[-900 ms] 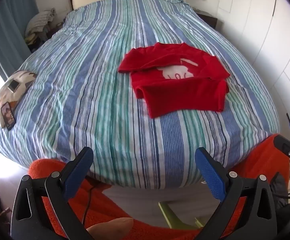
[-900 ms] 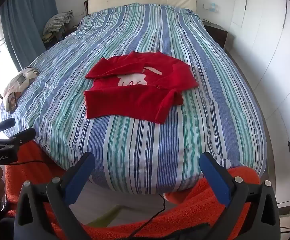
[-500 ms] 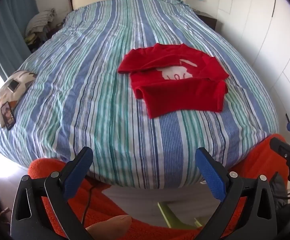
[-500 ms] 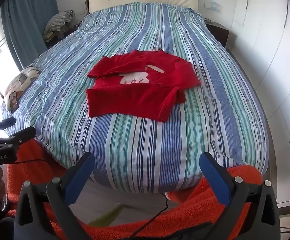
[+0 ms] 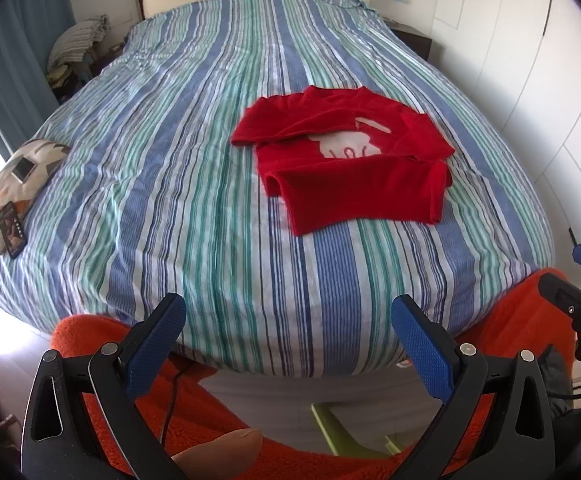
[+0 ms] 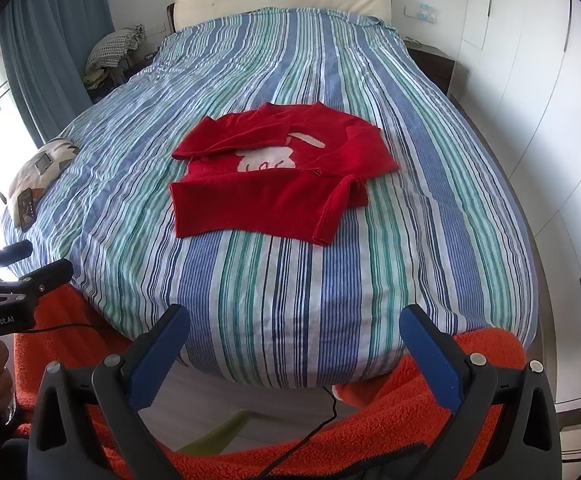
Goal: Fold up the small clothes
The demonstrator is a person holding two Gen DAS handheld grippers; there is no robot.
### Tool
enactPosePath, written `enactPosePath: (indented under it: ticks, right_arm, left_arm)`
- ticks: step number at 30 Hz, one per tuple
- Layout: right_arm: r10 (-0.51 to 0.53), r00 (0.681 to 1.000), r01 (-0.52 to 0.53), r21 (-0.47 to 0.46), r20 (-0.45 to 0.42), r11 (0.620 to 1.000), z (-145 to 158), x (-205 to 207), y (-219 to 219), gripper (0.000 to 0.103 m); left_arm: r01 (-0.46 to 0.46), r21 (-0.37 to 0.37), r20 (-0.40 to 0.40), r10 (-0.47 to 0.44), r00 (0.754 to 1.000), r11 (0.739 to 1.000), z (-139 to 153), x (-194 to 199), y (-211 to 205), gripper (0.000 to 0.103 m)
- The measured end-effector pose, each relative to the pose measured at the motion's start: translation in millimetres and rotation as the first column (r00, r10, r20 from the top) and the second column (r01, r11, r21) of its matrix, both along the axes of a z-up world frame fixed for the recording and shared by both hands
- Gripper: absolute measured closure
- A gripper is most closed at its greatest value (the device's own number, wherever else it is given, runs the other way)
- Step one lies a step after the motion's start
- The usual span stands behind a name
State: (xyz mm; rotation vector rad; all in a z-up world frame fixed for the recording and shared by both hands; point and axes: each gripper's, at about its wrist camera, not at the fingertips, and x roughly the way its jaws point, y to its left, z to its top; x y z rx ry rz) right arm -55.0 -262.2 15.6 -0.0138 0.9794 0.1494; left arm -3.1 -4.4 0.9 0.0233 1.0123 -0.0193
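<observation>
A small red sweater [image 5: 354, 164] with a white motif lies partly folded on the striped bed [image 5: 194, 168], sleeves and bottom turned inward. It also shows in the right wrist view [image 6: 278, 176]. My left gripper [image 5: 288, 332] is open and empty, held back over the foot of the bed, well short of the sweater. My right gripper [image 6: 294, 340] is open and empty too, at the foot of the bed [image 6: 290, 300]. Each gripper shows at the edge of the other's view.
A patterned pillow [image 5: 18, 176] with a phone on it lies at the bed's left edge. White wardrobe doors [image 6: 550, 120] line the right side. A blue curtain [image 6: 50, 40] and piled clothes stand at the back left. Orange fleece [image 6: 410, 420] lies below the grippers.
Both grippers stay open and have shifted only slightly; the sweater lies as before.
</observation>
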Motion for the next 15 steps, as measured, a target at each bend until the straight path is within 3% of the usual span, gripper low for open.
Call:
enactPosePath:
  ticks: [15]
  right_arm:
    - [-0.01, 1.0, 0.009, -0.018, -0.019, 1.0, -6.4, 1.7, 4.5, 0.0]
  left_arm:
    - [0.02, 0.026, -0.015, -0.019, 1.0, 0.999, -8.2, 1.2, -5.7, 0.0]
